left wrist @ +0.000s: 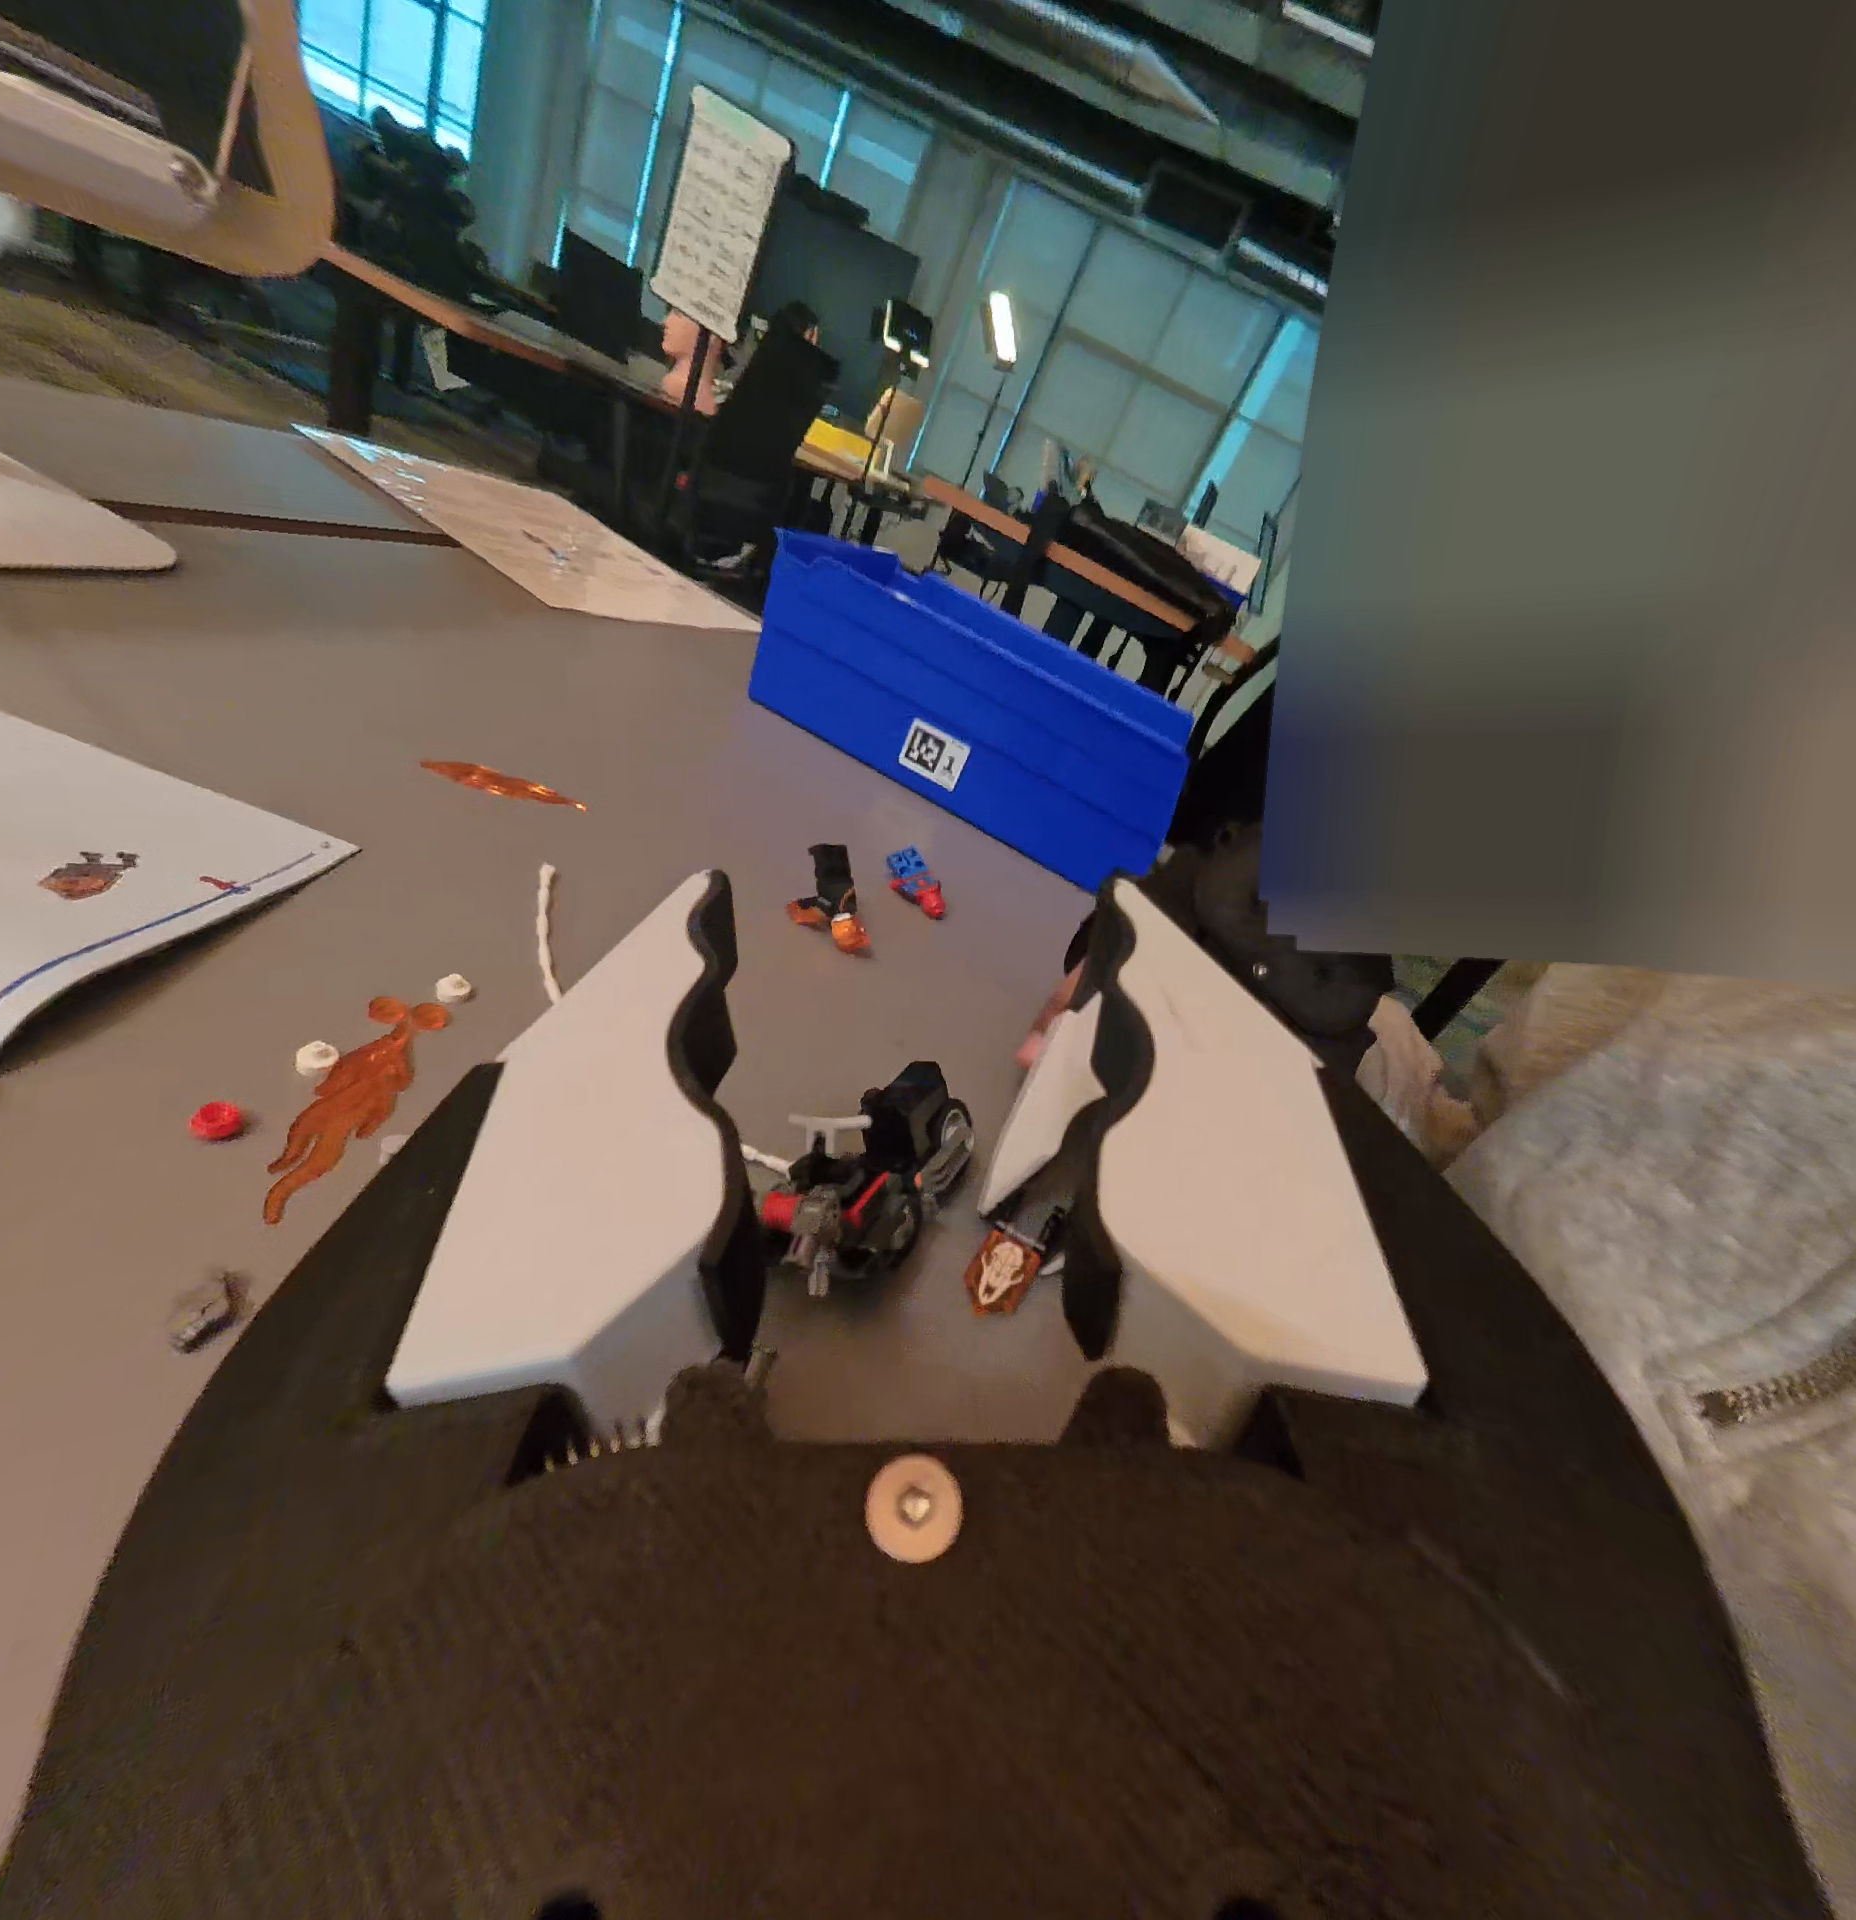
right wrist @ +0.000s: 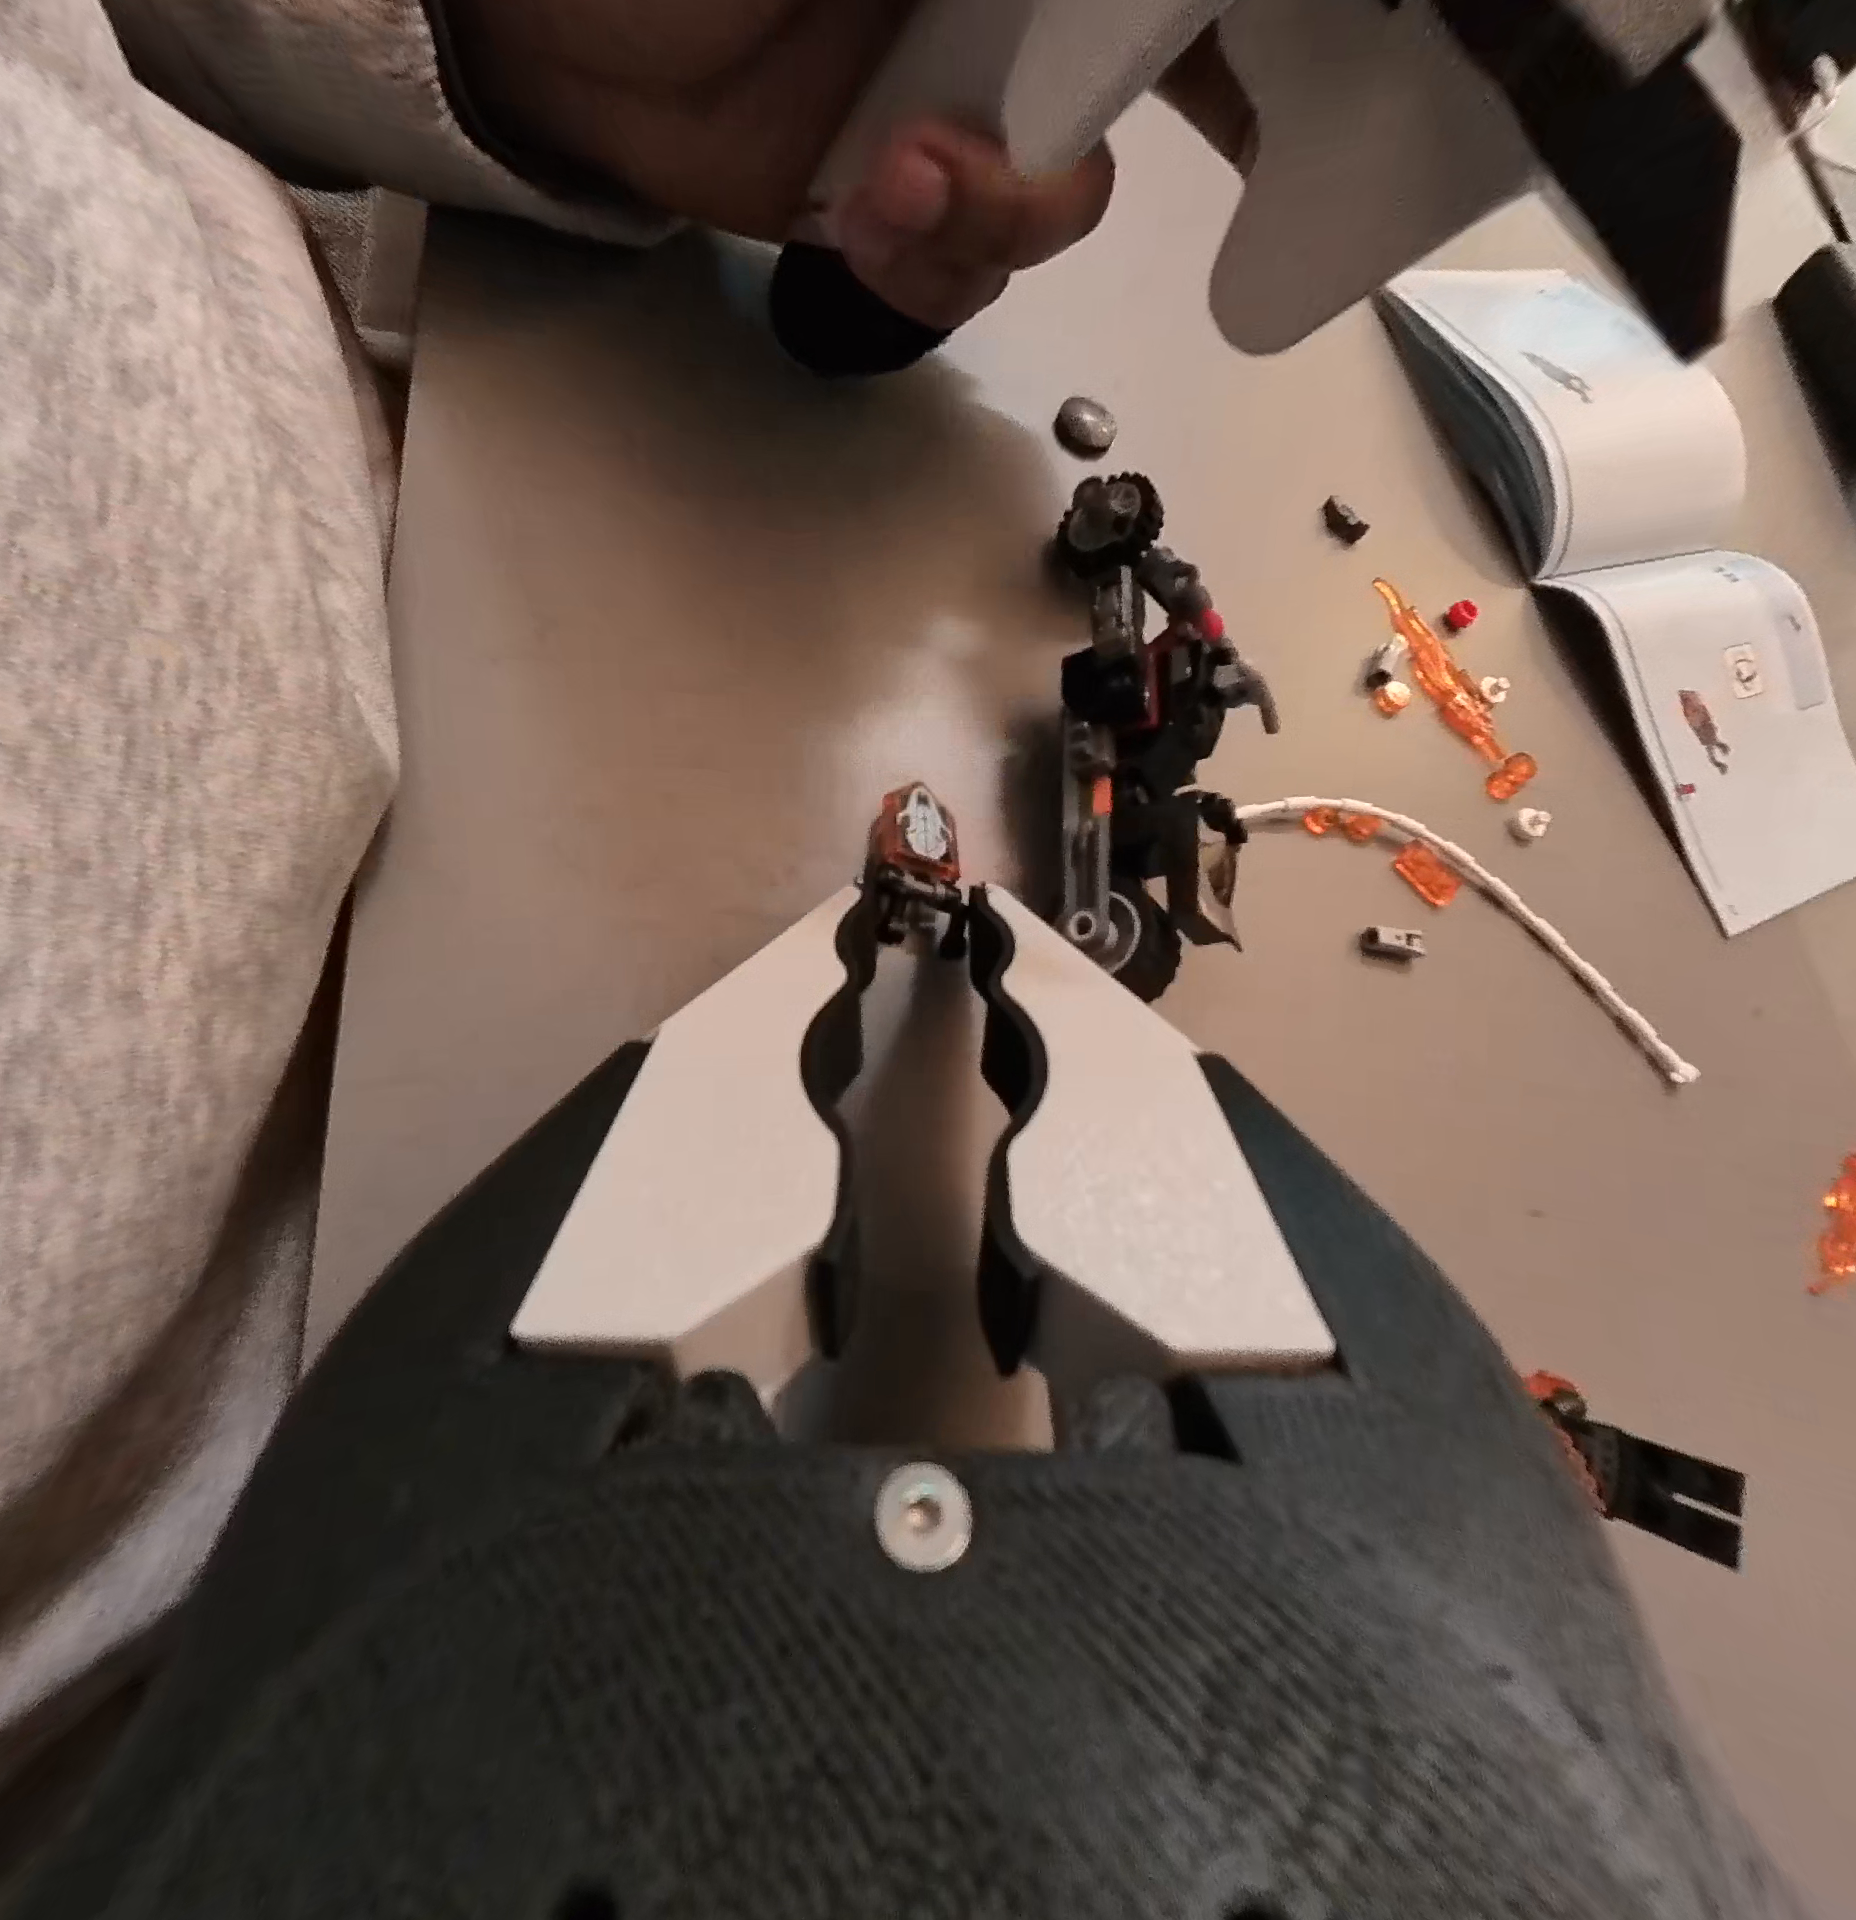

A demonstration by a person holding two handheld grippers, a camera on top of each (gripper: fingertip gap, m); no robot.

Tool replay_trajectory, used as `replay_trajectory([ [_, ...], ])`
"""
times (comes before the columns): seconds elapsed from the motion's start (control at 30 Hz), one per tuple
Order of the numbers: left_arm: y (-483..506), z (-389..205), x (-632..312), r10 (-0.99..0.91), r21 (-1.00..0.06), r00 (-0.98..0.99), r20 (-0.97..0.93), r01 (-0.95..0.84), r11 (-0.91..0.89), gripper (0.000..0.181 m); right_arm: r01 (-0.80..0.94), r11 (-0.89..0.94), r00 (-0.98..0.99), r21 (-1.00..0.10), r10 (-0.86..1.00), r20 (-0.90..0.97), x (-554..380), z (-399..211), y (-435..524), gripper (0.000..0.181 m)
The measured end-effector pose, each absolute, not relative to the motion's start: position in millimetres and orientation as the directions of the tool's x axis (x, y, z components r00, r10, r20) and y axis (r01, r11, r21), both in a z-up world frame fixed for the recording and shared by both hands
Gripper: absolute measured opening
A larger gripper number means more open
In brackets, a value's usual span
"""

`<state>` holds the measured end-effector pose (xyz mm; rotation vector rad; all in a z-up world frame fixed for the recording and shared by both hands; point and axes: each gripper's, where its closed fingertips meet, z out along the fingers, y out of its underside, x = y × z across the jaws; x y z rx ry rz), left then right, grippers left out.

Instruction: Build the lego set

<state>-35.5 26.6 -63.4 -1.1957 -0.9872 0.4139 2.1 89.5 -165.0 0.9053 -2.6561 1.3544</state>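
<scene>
A grey worktop (left wrist: 280, 644) is carrying scattered Lego pieces. A blue bin (left wrist: 965, 707) is sitting at its far edge, and an open instruction booklet (right wrist: 1672, 623) is lying just beyond the loose parts. A person's hand (right wrist: 903, 197), in a pale sleeve, is reaching in from the near side.

The left gripper (left wrist: 908, 925) is hovering with its jaws spread wide and nothing between them. Framed in that gap, a dark grey and black motorcycle (left wrist: 872, 1184) with red accents is lying on its side on the worktop.

The right gripper (right wrist: 908, 909) is pinching a small orange piece printed with a white skull (right wrist: 916, 831) at its fingertips, just beside the motorcycle's wheel and close to the worktop; whether it is touching the surface cannot be told.

A white cord (right wrist: 1464, 883) is trailing from the motorcycle past several translucent orange flame pieces (right wrist: 1443, 686). Also lying around are one red round stud (left wrist: 215, 1122), two white round studs (left wrist: 316, 1058), and two small partial builds (left wrist: 830, 904) near the bin.
</scene>
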Motion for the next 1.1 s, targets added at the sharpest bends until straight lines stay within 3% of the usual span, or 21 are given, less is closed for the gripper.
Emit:
replay_trajectory([
  [0.43, 22.0, -64.3, -35.9, 0.699, -0.878, 0.534, 0.475, 0.239, 0.414, 0.07, -0.524, 0.437, -0.819, -0.731, -0.494, 0.292, 6.0, -163.8, 93.9, 0.016],
  [0.8, 19.9, -62.8, -35.3, 0.685, -0.867, 0.537, 0.493, 0.237, 0.438, 0.069, -0.491, 0.434, -0.836, -0.755, -0.48, 0.267, 4.8, -158.6, 94.1, 0.03],
  [1.1, 19.1, -55.6, -33.1, 0.654, -0.855, 0.563, 0.505, 0.22, 0.47, 0.064, -0.22, 0.351, -0.876, -0.91, -0.481, 0.026, 2.0, -120.3, 99.9, 0.023],
])
